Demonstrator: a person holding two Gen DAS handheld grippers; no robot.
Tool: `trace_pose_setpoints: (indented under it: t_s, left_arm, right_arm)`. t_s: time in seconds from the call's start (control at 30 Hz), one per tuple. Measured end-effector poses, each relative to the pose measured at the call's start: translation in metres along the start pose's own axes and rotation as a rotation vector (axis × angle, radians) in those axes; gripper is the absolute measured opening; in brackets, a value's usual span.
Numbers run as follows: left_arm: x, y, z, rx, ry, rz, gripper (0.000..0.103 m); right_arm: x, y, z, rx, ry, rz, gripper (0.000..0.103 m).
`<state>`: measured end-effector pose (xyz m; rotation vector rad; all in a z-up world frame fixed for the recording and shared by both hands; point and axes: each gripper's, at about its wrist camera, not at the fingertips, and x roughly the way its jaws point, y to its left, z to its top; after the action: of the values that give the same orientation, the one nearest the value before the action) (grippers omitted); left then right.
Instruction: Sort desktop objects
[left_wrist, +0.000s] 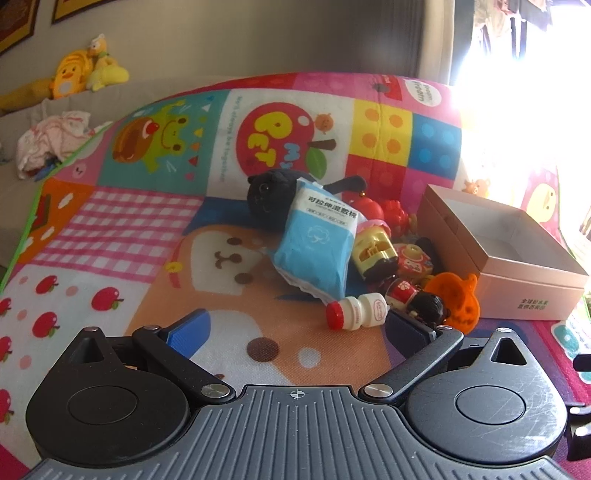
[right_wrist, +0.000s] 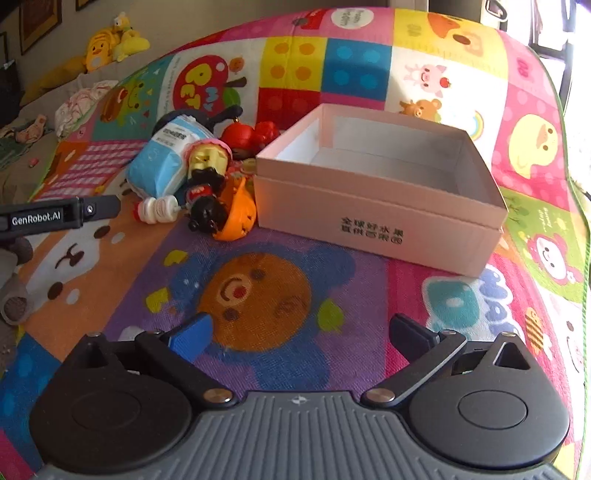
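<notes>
A pile of small objects lies on the cartoon mat beside an open, empty pink box. In the pile are a blue cotton-pad pack, a black plush cat, a small white bottle with a red cap, an orange pumpkin cutout, a black-haired doll, a yellow figurine and red toys. My left gripper is open and empty, just short of the bottle. My right gripper is open and empty, in front of the box.
The left gripper's body reaches in from the left edge of the right wrist view. Yellow plush toys and crumpled cloth lie on the sofa behind the mat. Bright window glare fills the far right.
</notes>
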<state>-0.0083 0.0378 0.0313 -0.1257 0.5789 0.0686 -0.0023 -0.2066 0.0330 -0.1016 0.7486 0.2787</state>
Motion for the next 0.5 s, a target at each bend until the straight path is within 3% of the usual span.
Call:
trace_pose_setpoints:
  t_s: [0.07,0.13,0.27,0.33,0.43,0.5]
  left_arm:
    - [-0.005,0.008,0.002,-0.020,-0.024,-0.001,0.103]
    - [-0.011,0.014,0.005,-0.032,-0.040,-0.004,0.103]
    - [-0.019,0.024,0.006,-0.031,-0.054,-0.027,0.103]
    - [-0.019,0.027,0.004,-0.031,-0.046,-0.042,0.103]
    - [-0.011,0.025,0.002,-0.044,-0.021,-0.087,0.103]
    - [-0.005,0.021,0.000,-0.054,-0.008,-0.105,0.103]
  right_arm:
    - [0.003,0.013,0.013,-0.071,-0.027,0.014,0.064]
    - [0.007,0.016,0.028,-0.066,-0.045,-0.028,0.045]
    - [-0.008,-0.019,0.036,0.115,-0.197,-0.139,0.051]
    - [-0.016,-0.040,0.035,0.171,-0.266,-0.261,0.057]
    - [0.002,-0.072,0.037,0.263,-0.225,-0.401,0.062]
    - [0.022,-0.092,0.033,0.322,-0.173,-0.406,0.061]
